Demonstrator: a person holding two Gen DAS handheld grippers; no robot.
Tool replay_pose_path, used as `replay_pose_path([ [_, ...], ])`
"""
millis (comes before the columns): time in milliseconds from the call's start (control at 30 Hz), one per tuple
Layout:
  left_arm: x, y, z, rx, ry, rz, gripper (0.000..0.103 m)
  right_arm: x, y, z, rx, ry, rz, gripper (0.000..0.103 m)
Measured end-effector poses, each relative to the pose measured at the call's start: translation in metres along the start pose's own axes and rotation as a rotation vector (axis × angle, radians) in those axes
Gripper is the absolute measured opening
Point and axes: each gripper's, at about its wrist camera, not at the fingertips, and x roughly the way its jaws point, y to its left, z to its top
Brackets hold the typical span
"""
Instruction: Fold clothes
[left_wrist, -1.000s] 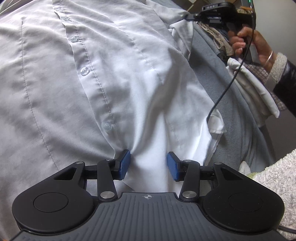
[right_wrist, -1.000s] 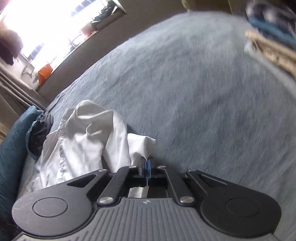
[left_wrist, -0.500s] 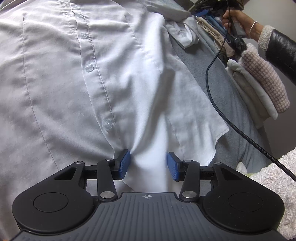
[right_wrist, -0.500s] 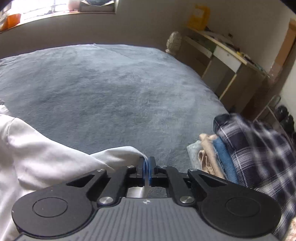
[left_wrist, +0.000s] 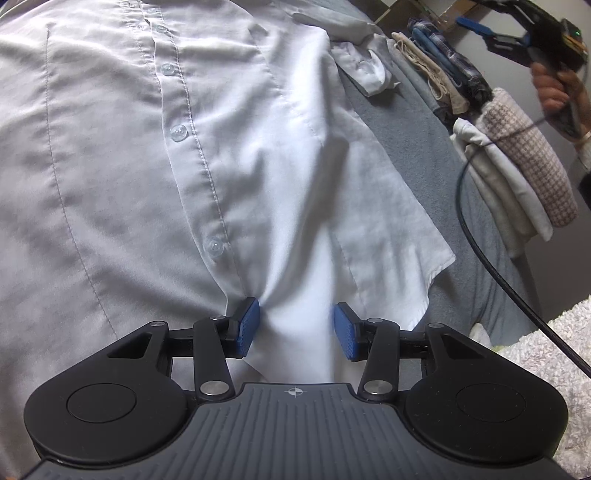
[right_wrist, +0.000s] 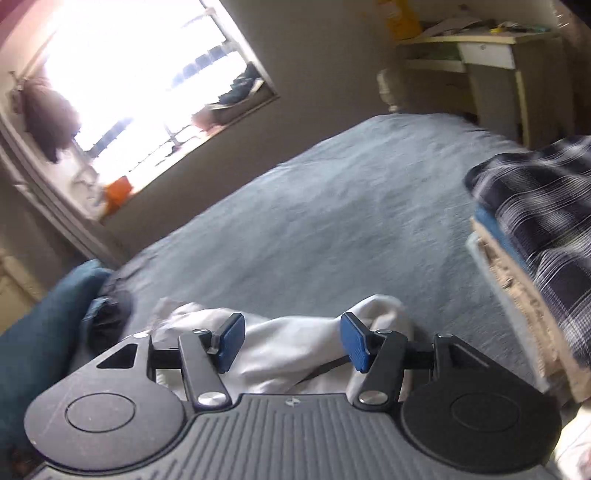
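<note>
A white button-up shirt (left_wrist: 155, 155) lies spread over the grey bed, filling the left wrist view. My left gripper (left_wrist: 295, 330) stands open low over its bottom hem, a fold of cloth rising between the blue pads (left_wrist: 246, 326) without being pinched. My right gripper (right_wrist: 291, 341) is open in the air above the bed; the shirt's crumpled sleeve end (right_wrist: 288, 343) lies below and beyond it. In the left wrist view the right gripper (left_wrist: 491, 33) shows at the top right, held by a hand (left_wrist: 554, 85).
A stack of folded clothes (left_wrist: 439, 62) with a plaid piece (right_wrist: 546, 218) on top lies along the bed's right side, beside folded white and checked pieces (left_wrist: 524, 162). A fluffy towel (left_wrist: 554, 347), trailing black cable (left_wrist: 476, 243), blue pillow (right_wrist: 33, 332) and grey blanket (right_wrist: 332, 229) surround them.
My right gripper has let go of the shirt's sleeve, opened, and lifted away to the right. The sleeve now lies dropped on the bed. My left gripper has stayed open at the hem.
</note>
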Motion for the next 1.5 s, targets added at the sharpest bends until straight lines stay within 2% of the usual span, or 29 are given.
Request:
replay_pose_path([
  [67,-0.001,0.001,0.000,-0.003,0.000,-0.001,0.045,-0.017,0.006,-0.015,0.006,0.110,0.120,0.061],
  [333,-0.004,0.001,0.000,-0.018,-0.015,0.005,0.045,0.010,0.018,-0.181,-0.021,0.482,0.016,0.060],
  [400,-0.004,0.002,0.000,-0.025,-0.021,0.005,0.045,0.017,0.022,-0.223,-0.028,0.574,-0.014,0.055],
  [433,-0.005,0.003,0.000,-0.032,-0.023,0.004,0.045,0.018,0.022,-0.236,-0.042,0.585,-0.034,0.052],
  [500,-0.006,0.006,0.001,-0.050,-0.024,0.001,0.045,0.017,0.021,-0.252,-0.060,0.589,-0.082,0.027],
  [533,-0.008,0.007,0.001,-0.057,-0.025,0.000,0.045,0.015,0.019,-0.254,-0.047,0.580,-0.100,0.005],
  [600,-0.009,0.008,0.000,-0.059,-0.029,0.002,0.045,0.001,0.015,-0.252,-0.007,0.533,-0.085,0.001],
  [700,-0.011,0.009,-0.001,-0.062,-0.033,0.003,0.046,-0.022,0.020,-0.247,0.007,0.481,-0.058,0.001],
  [767,-0.011,0.009,-0.001,-0.061,-0.034,0.002,0.046,-0.028,0.017,-0.251,0.015,0.483,-0.068,0.001],
  [1033,-0.013,0.010,-0.002,-0.062,-0.036,-0.001,0.046,-0.015,0.002,-0.271,0.061,0.510,-0.142,0.004],
  [1100,-0.017,0.009,-0.001,-0.047,-0.046,0.008,0.046,-0.019,0.001,-0.266,0.067,0.498,-0.144,0.017],
  [1167,-0.022,0.007,0.000,-0.033,-0.055,0.018,0.047,-0.026,0.002,-0.260,0.053,0.473,-0.158,0.041],
  [1200,-0.024,0.007,0.001,-0.025,-0.060,0.023,0.047,-0.030,0.004,-0.256,0.033,0.452,-0.173,0.045],
  [1333,-0.033,0.004,0.003,0.004,-0.079,0.043,0.048,-0.042,0.006,-0.236,0.017,0.363,-0.191,0.047],
  [1500,-0.040,-0.002,0.016,0.061,-0.127,0.065,0.048,-0.027,0.023,-0.202,-0.010,0.296,-0.116,0.047],
])
